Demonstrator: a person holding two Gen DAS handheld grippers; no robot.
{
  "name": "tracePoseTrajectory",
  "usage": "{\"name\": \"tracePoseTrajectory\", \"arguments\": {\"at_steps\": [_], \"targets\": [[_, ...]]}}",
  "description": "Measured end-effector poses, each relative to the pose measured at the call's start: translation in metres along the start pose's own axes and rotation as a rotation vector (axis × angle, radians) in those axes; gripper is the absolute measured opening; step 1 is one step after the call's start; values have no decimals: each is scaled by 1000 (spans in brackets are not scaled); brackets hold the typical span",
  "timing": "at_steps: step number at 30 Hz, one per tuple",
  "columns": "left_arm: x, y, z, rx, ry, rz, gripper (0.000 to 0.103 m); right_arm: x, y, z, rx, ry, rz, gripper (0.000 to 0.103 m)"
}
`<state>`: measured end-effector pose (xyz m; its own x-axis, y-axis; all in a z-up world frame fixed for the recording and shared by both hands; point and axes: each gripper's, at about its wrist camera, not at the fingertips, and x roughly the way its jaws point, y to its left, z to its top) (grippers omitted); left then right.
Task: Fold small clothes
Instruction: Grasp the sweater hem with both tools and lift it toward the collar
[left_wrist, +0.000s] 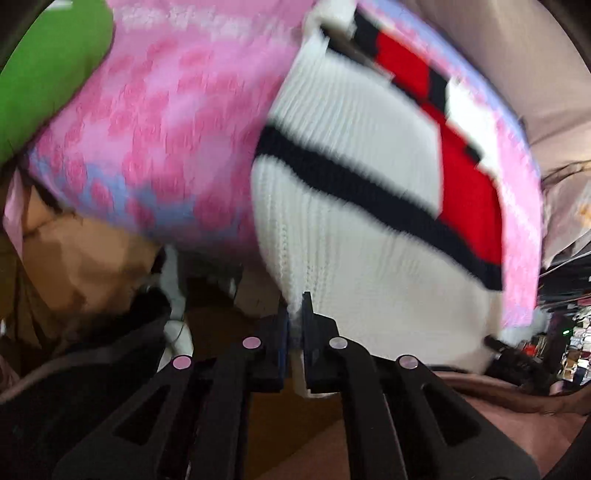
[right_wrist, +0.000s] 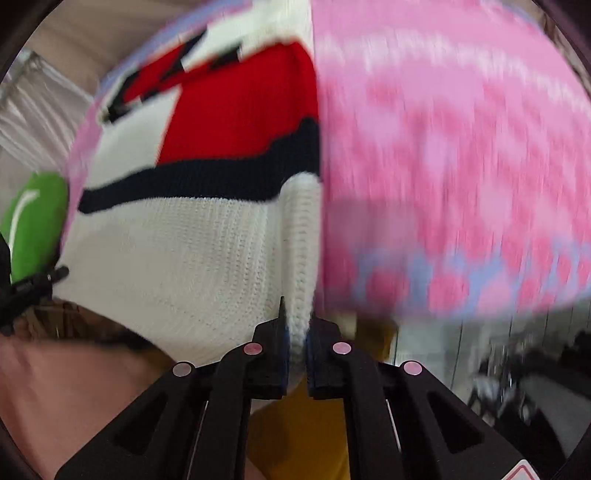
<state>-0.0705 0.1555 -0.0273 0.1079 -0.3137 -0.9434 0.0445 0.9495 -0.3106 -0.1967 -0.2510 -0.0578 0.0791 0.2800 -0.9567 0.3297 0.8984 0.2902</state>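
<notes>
**Both claws pinching the knit's near hem**

Pink patterned cloth (left_wrist: 159, 122) is covering the work surface in both wrist views, blurred, with a green object (left_wrist: 48, 74) lying at its far edge and a cluttered room showing past the near edge. On that pink cover the white knit sweater (left_wrist: 354, 155) is lying, crossed by a dark stripe and a red block.

The left gripper (left_wrist: 295, 325) is pinching the white ribbed hem, jaws drawn narrow with only the thickness of the knit between them. The right gripper (right_wrist: 297, 328) is doing the same on a doubled white edge of the sweater (right_wrist: 177, 251). Holding two points along one edge is probably meant to keep that edge straight while it is carried over the body of the garment, so the fold lands square.

The left wrist view is showing brown material (left_wrist: 85, 254) below the surface edge, and a small dark shape at lower right that may be the other tool, though I cannot tell. The right wrist view is giving what the left lacks: the folded-over ridge of knit rising from its jaws, and yellow cloth (right_wrist: 295, 435) beneath the tool.
</notes>
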Motion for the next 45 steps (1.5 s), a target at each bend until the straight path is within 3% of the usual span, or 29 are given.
{"name": "tracePoseTrajectory", "arguments": {"at_steps": [2, 4, 7, 8, 9, 11, 14, 17, 18, 19, 20, 25, 26, 28, 33, 34, 36, 37, 39, 40, 42, 45], "targets": [[-28, -10, 23, 16, -146, -1, 14, -5, -2, 5, 19, -14, -16, 10], [-48, -30, 60, 60, -293, -4, 48, -33, -6, 33, 45, -151, -30, 14], [-45, -58, 121, 80, -430, 5, 53, -67, -13, 87, 107, -371, -9, 46], [-34, -69, 145, 79, -457, 13, 53, -70, -14, 115, 131, -424, 30, 52], [-20, -76, 160, 71, -470, 27, 53, -69, -13, 134, 137, -448, 63, 52], [5, -85, 187, 60, -464, 43, 52, -55, -6, 179, 141, -481, 75, 52], [43, -89, 220, 33, -443, 83, 42, -30, 12, 231, 151, -492, 84, 52], [85, -75, 233, 8, -377, 150, 18, 5, 22, 270, 156, -437, 63, 51], [98, -67, 237, -22, -342, 172, 9, 16, 22, 278, 151, -408, 71, 40], [99, -61, 240, -46, -338, 164, 7, 25, 25, 283, 148, -388, 75, 31], [94, -56, 242, -56, -352, 142, 6, 29, 26, 286, 139, -383, 83, 15], [104, -52, 243, -19, -358, 181, 6, -29, 35, 279, 73, -584, 73, 5], [104, -57, 241, -5, -375, 201, 6, -20, 30, 286, 81, -560, 33, 5], [100, -64, 241, 7, -369, 218, 7, 22, 19, 300, 97, -390, -5, 5], [99, -51, 229, -8, -350, 205, 7, -12, 33, 280, 91, -506, 21, 6], [95, -50, 223, -2, -350, 189, 7, -11, 33, 277, 84, -512, -26, 8], [78, -49, 205, 28, -349, 152, 11, -2, 25, 273, 89, -445, -128, 17], [72, -47, 196, 33, -347, 149, 25, -2, 17, 265, 105, -423, -125, 17], [57, -37, 165, 40, -339, 129, 42, -18, 5, 233, 126, -442, -57, 21], [51, -31, 149, 41, -328, 122, 42, -26, 0, 213, 127, -447, -42, 26], [44, -16, 111, 56, -273, 105, 42, -40, -5, 163, 107, -449, -32, 47], [39, 3, 56, 88, -151, 111, 43, -40, -11, 87, 54, -357, -41, 51]]}}
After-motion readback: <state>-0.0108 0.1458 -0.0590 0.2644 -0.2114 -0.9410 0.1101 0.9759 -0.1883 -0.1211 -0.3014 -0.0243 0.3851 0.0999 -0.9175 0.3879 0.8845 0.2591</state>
